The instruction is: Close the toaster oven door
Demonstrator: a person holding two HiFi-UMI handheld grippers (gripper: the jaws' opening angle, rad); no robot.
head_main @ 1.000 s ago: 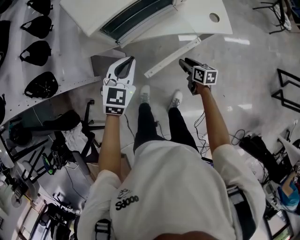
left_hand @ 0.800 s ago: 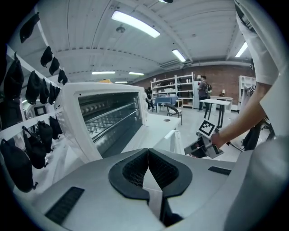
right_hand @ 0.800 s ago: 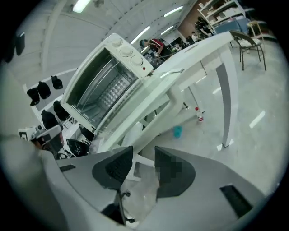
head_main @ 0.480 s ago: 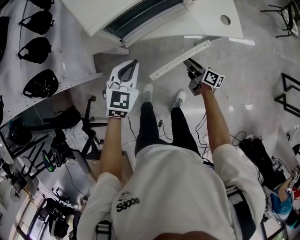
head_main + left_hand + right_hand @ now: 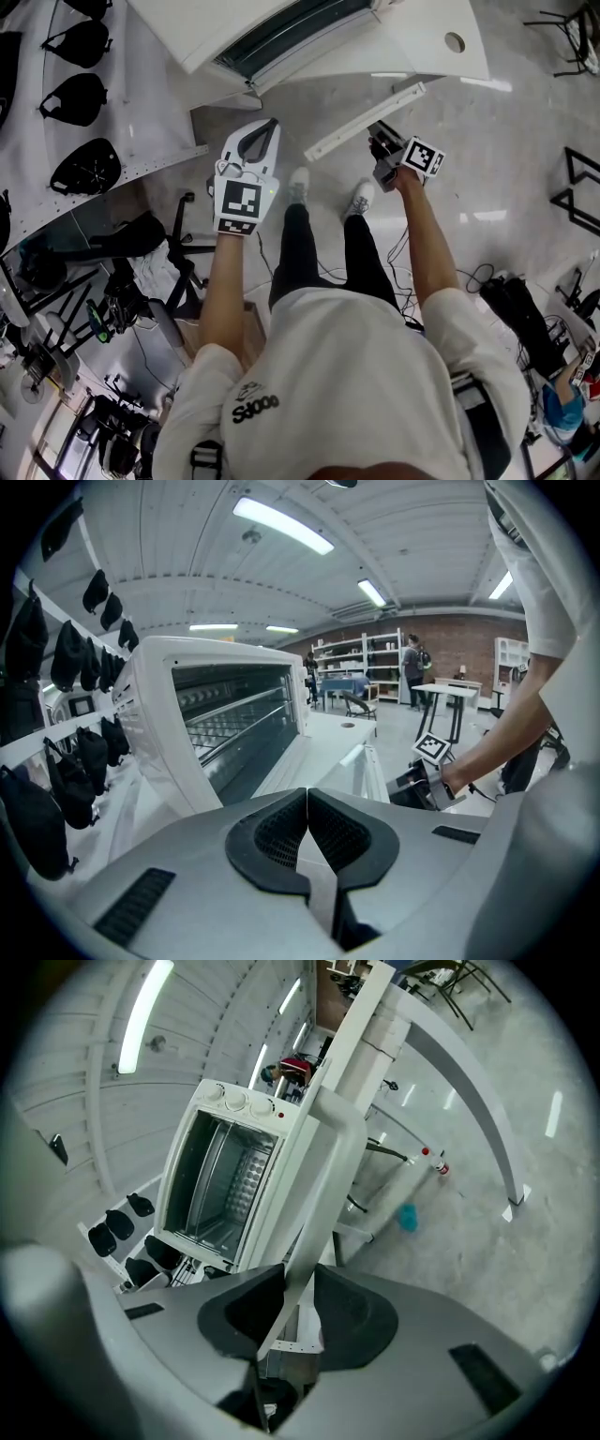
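Note:
The white toaster oven (image 5: 281, 28) stands at the top of the head view with its door hanging open; its cavity with wire racks (image 5: 225, 724) fills the left gripper view. The door's long white handle bar (image 5: 366, 120) runs slantwise in front of it. My right gripper (image 5: 380, 136) sits at the bar's right end. In the right gripper view the handle (image 5: 328, 1129) passes between the jaws of the right gripper (image 5: 298, 1283), which have just been closing and now pinch it. My left gripper (image 5: 258, 131) hovers left of the bar, shut and empty (image 5: 307, 808).
Black caps (image 5: 84, 169) hang on the white wall panel at the left. The white table top (image 5: 441, 52) with a round hole carries the oven. Cables and black frames (image 5: 577, 178) lie on the floor at the right. People stand far off by the shelves (image 5: 412, 667).
The right gripper has come up to the handle's right end and rolled, and its jaws have narrowed onto the bar. The left gripper has kept its place.

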